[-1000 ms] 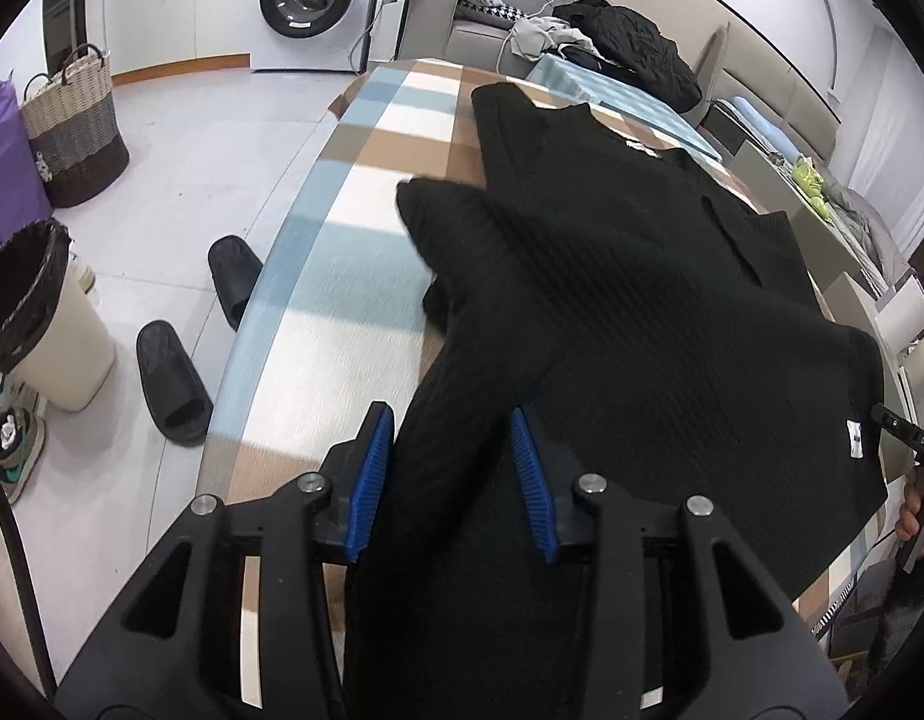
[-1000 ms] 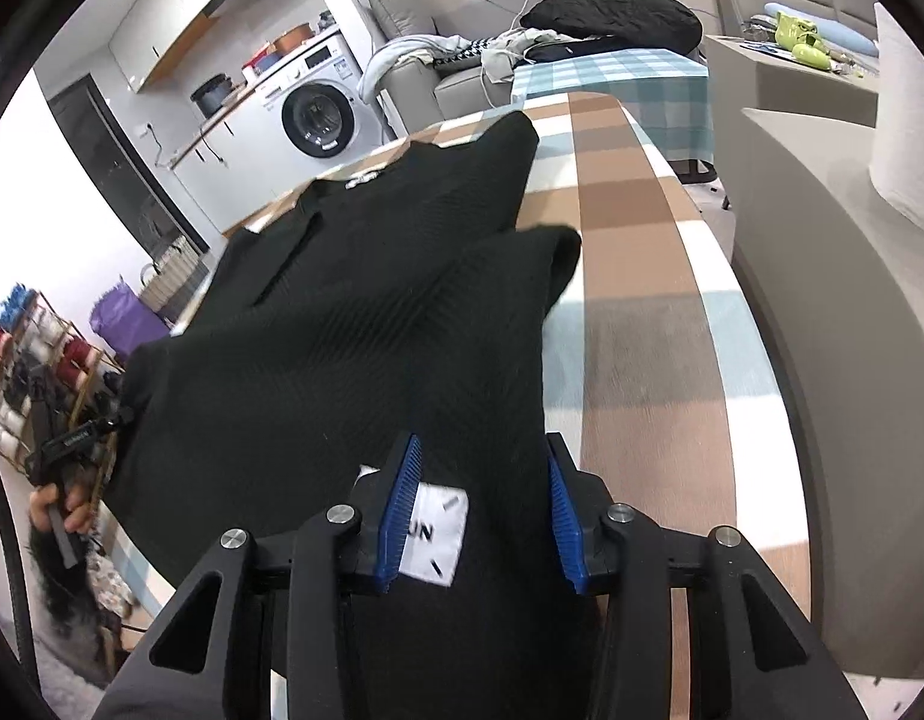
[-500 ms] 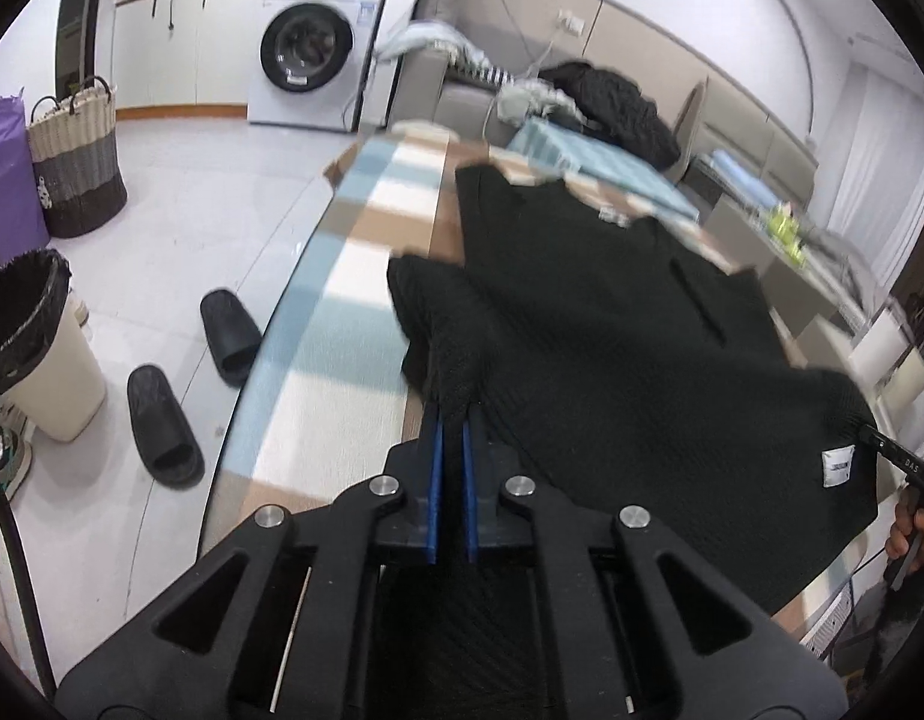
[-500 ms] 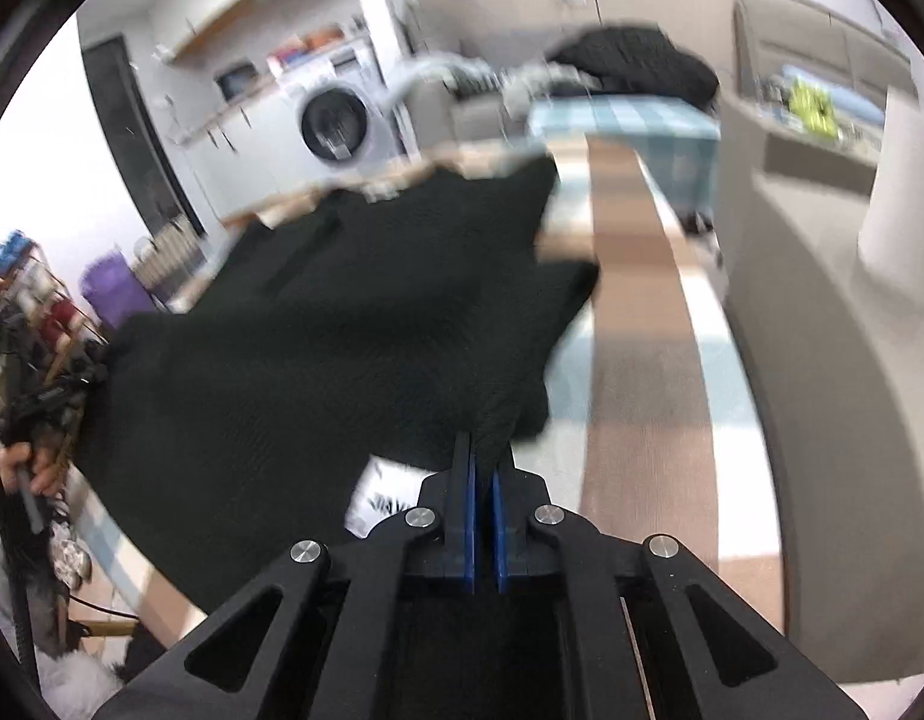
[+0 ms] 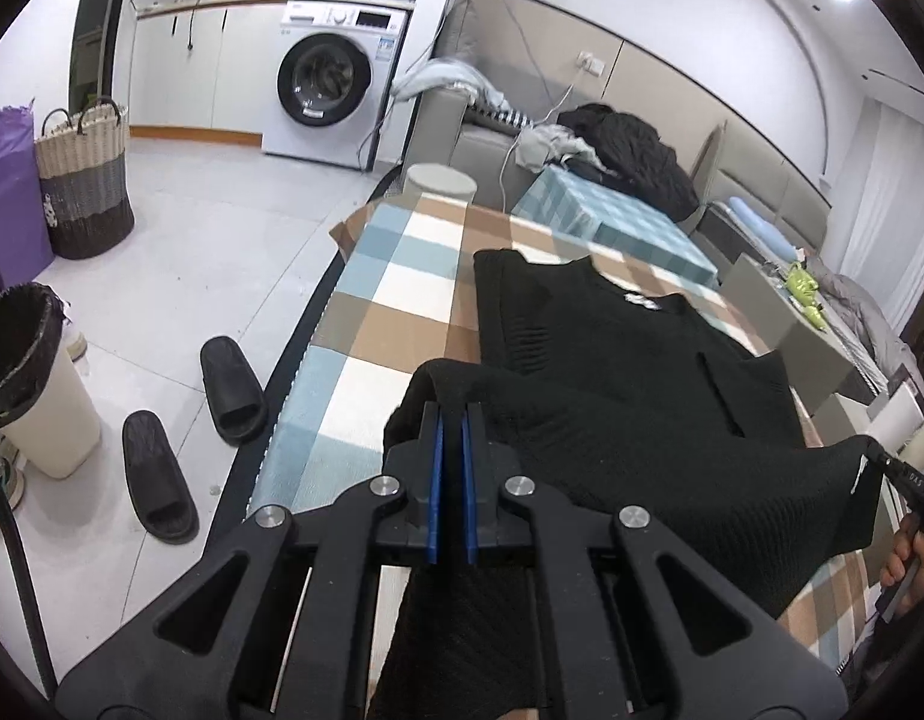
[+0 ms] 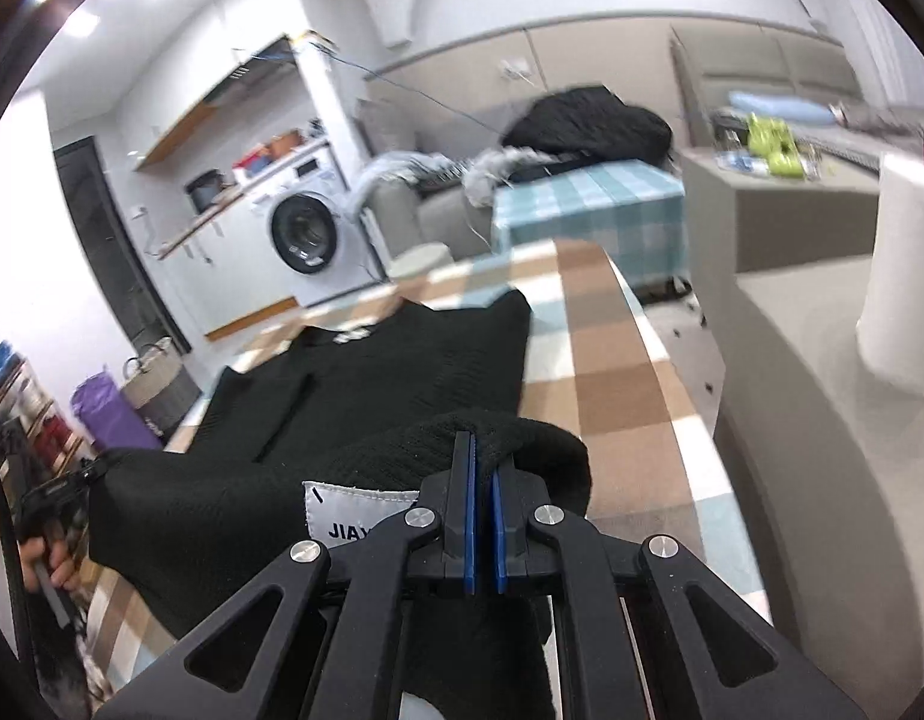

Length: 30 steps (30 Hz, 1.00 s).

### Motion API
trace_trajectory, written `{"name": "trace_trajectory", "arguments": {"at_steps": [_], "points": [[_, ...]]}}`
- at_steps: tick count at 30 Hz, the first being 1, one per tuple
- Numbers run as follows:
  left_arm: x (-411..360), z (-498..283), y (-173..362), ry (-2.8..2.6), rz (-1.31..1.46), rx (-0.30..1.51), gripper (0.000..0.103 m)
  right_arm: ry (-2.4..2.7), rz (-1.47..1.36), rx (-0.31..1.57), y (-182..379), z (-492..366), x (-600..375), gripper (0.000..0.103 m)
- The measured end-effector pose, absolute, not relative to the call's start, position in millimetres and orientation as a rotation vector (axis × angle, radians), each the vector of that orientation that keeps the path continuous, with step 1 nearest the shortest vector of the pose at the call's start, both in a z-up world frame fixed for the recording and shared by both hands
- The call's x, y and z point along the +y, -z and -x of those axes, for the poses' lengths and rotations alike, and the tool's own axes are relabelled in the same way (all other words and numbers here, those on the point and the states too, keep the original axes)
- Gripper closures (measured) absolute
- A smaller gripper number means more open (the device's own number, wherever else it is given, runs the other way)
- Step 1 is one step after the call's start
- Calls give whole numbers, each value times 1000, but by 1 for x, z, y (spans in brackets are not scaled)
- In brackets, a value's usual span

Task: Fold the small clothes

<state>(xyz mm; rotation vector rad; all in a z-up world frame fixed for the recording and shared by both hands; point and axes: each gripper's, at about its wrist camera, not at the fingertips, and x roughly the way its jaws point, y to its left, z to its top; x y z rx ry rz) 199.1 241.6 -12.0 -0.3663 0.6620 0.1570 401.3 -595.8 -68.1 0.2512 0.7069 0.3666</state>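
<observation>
A black knit top (image 5: 612, 372) lies on the checked tablecloth (image 5: 396, 294), neckline at the far end. My left gripper (image 5: 452, 420) is shut on its near hem, which bunches between the blue pads and hangs lifted above the table. In the right wrist view the same black top (image 6: 402, 360) shows, and my right gripper (image 6: 482, 450) is shut on the other near hem corner, beside a white label (image 6: 354, 510). The near edge of the top stretches raised between both grippers, the far part still flat on the table.
On the floor to the left are two black slippers (image 5: 228, 390), a bin (image 5: 30, 384) and a woven basket (image 5: 84, 180). A washing machine (image 5: 330, 90) stands at the back. A sofa with a black jacket (image 5: 630, 156) lies beyond the table. A grey counter (image 6: 822, 420) runs along the right.
Both grippers went from open around the hem to shut on it, then rose and carried the near edge of the top forward over the table.
</observation>
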Motion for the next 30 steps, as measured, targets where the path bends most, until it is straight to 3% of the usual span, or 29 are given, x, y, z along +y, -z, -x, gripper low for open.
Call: {"name": "trace_trajectory", "arguments": {"at_steps": [8, 10, 13, 16, 22, 24, 26, 30], "points": [[242, -241, 54, -191, 367, 785, 98, -299, -285, 853, 107, -434, -593, 96], [241, -243, 61, -202, 365, 818, 87, -305, -288, 885, 113, -435, -594, 83], [243, -245, 68, -209, 379, 841, 58, -298, -309, 901, 118, -435, -600, 58], [243, -248, 77, -184, 416, 863, 52, -341, -334, 927, 122, -433, -598, 57], [230, -254, 82, -154, 394, 857, 52, -370, -308, 943, 129, -439, -580, 57], [227, -255, 83, -131, 386, 853, 60, -382, -310, 951, 129, -441, -578, 57], [221, -257, 84, -102, 365, 859, 77, -388, -290, 954, 130, -442, -575, 57], [206, -258, 82, -85, 289, 859, 87, -399, -242, 971, 133, -442, -567, 71]]}}
